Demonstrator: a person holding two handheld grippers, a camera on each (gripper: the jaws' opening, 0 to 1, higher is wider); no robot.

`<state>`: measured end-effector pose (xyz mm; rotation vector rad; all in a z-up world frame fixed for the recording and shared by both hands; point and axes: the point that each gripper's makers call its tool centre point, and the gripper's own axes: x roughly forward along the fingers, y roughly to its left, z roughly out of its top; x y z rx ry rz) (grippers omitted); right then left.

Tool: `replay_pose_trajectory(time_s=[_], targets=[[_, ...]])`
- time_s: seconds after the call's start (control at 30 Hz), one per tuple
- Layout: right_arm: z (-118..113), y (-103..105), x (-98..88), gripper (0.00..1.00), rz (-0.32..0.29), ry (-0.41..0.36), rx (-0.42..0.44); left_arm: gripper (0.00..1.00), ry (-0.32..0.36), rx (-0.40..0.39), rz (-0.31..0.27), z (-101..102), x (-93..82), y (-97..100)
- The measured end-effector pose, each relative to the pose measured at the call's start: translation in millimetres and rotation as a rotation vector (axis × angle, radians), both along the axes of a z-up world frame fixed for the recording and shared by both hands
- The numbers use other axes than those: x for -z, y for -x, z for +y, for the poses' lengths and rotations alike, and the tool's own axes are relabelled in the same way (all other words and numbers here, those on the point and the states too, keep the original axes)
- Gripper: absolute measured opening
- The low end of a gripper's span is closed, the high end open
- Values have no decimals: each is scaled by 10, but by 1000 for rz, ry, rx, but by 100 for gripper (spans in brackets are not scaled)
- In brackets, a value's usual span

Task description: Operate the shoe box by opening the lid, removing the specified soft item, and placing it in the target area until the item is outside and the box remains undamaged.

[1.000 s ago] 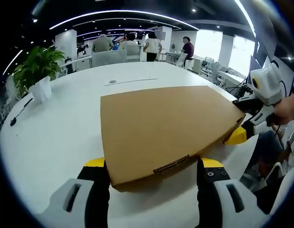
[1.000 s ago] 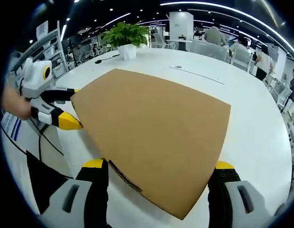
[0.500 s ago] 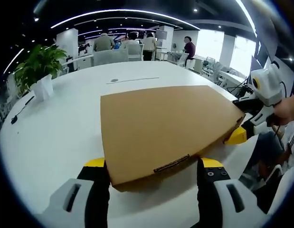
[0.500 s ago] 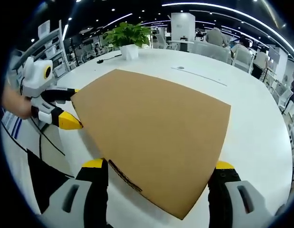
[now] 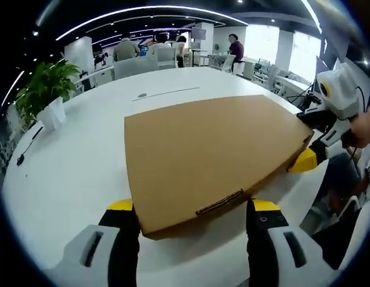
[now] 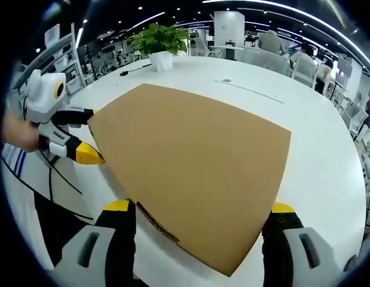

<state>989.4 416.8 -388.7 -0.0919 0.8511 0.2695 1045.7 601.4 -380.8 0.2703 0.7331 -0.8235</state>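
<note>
Both tongs are standing wide: left tongs [image 5: 190,212] and right tongs [image 6: 196,216] straddling the shoe box [image 5: 211,152] edges; uneven lifting risks creasing the lid.

A broad white counter [image 5: 71,173] spreads out ahead of me, smooth and glossy, with a curved edge. A flat brown cardboard shoe box [image 5: 208,152] lies directly on it, lid closed, one corner reaching near the counter's edge. Well apart from the box, a green plant in a white pot [image 6: 159,58] stands upright on the counter. A thin dark cable [image 5: 24,149] lies near the plant.
</note>
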Motion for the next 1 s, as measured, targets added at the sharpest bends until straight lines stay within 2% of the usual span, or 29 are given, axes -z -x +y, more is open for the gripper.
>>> replay_pose_trajectory(time_s=[0.1, 0.17, 0.3, 0.4, 0.5, 0.6, 0.63, 0.7, 0.77, 0.8, 0.83, 0.9, 0.97, 1.0], targets=[[27, -16, 1, 94, 3, -9, 28, 73, 4, 4, -5, -3, 4, 24], [70, -35, -38, 97, -6, -74, 74, 72, -8, 9, -4, 2, 1, 18], [-8, 43, -16, 92, -29, 32, 11, 72, -38, 7, -1, 3, 4, 15], [4, 52, -23, 90, -40, 9, 14, 71, -43, 4, -3, 27, 7, 10], [-35, 85, -64, 83, -49, 10, 19, 66, -47, -19, 17, 76, 7, 6], [-13, 143, -102, 81, -57, 24, 15, 73, -34, -40, 8, 158, -24, -13], [-7, 150, -111, 81, -64, 28, 12, 75, -3, -43, 18, 152, -31, -7], [9, 186, -121, 83, -74, 37, 7, 77, 17, -52, 7, 179, -92, -1], [-45, 192, -126, 90, -98, 93, 5, 79, 108, -65, -21, 127, -238, -18], [-23, 215, -126, 91, -93, 79, 3, 80, 144, -71, -42, 135, -305, -44], [-4, 230, -162, 89, -99, 54, 13, 85, 150, -74, -53, 154, -334, -58], [18, 250, -201, 89, -105, 35, 18, 92, 185, -74, -49, 134, -438, -16], [31, 257, -302, 86, -139, 28, 23, 100, 227, -64, -28, 134, -451, 14], [41, 262, -343, 84, -152, 22, 21, 99, 251, -65, -5, 139, -451, 52]])
